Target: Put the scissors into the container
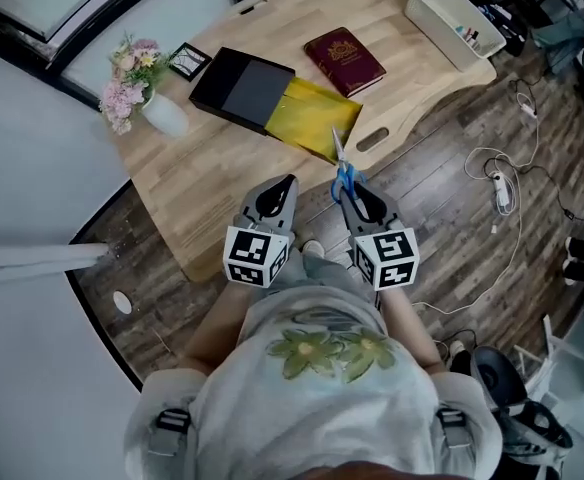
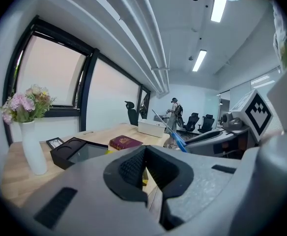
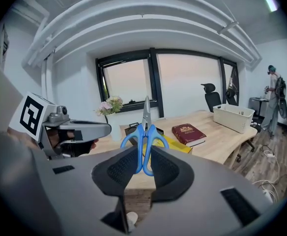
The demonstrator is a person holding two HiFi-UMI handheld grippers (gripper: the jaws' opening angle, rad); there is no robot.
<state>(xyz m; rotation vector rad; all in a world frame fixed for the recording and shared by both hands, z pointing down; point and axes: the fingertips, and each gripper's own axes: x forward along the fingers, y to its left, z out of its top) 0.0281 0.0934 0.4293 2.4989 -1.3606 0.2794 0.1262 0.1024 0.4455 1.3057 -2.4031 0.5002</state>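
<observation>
A pair of scissors (image 1: 341, 160) with blue handles (image 3: 144, 134) points blades-up over the table's near edge, with my right gripper (image 1: 351, 190) shut on the handles. In the right gripper view the pads (image 3: 165, 167) press on the handles from both sides. The scissors (image 2: 178, 139) also show in the left gripper view, to the right. My left gripper (image 1: 284, 188) hangs beside it on the left, shut and holding nothing, its jaws (image 2: 144, 157) meeting at the tips. The white container (image 1: 452, 23) stands at the table's far right corner (image 3: 239, 117).
On the wooden table (image 1: 202, 188) lie a black box (image 1: 242, 88) with a yellow packet (image 1: 322, 116) against it, a red book (image 1: 344, 60) and a small frame (image 1: 187, 60). A white vase of flowers (image 1: 160, 113) stands at the left. Cables and a power strip (image 1: 502, 188) lie on the floor.
</observation>
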